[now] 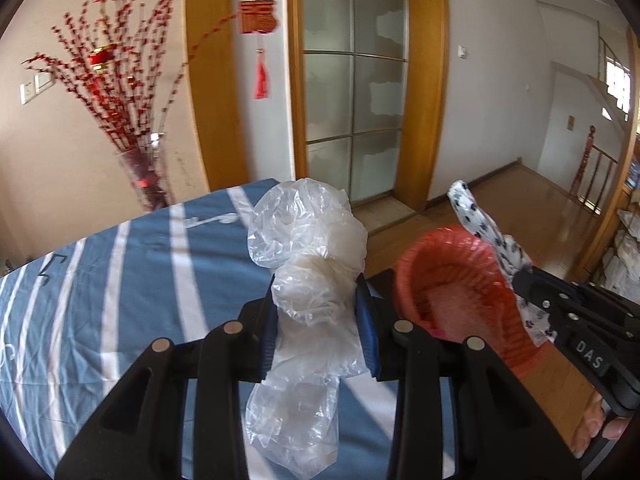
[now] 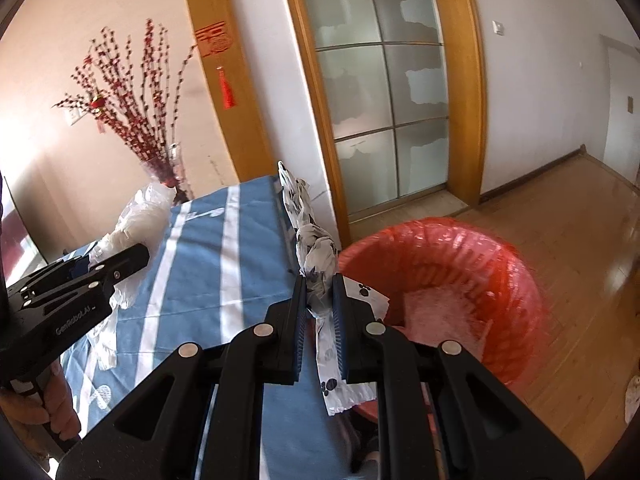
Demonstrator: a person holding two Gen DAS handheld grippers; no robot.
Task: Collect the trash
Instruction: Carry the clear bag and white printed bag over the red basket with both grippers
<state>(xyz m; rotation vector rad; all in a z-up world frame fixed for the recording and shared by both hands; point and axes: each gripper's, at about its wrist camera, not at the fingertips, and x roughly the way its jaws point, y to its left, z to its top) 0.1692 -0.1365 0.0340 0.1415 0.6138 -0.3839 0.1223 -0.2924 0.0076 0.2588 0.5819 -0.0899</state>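
Beside the red bin [image 2: 460, 280], both claws grip bags (lifted)

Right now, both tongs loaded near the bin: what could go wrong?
1. The clear plastic bag in the left tongs hangs over the striped table, not the red bin; released here, it would likely land on the cloth.
2. The paw-print wrapper in the right tongs sits beside the bin's rim, so it might drop outside.
3. Both are light films and may cling to the pads.

clear bag [image 1: 308, 240] is thin crinkly plastic; bin [image 2: 448, 280] liner glossy red film; tabletop [image 1: 120, 280] cloth matt, wrinkled cotton-ish; floor [image 2: 560, 240] shiny wood
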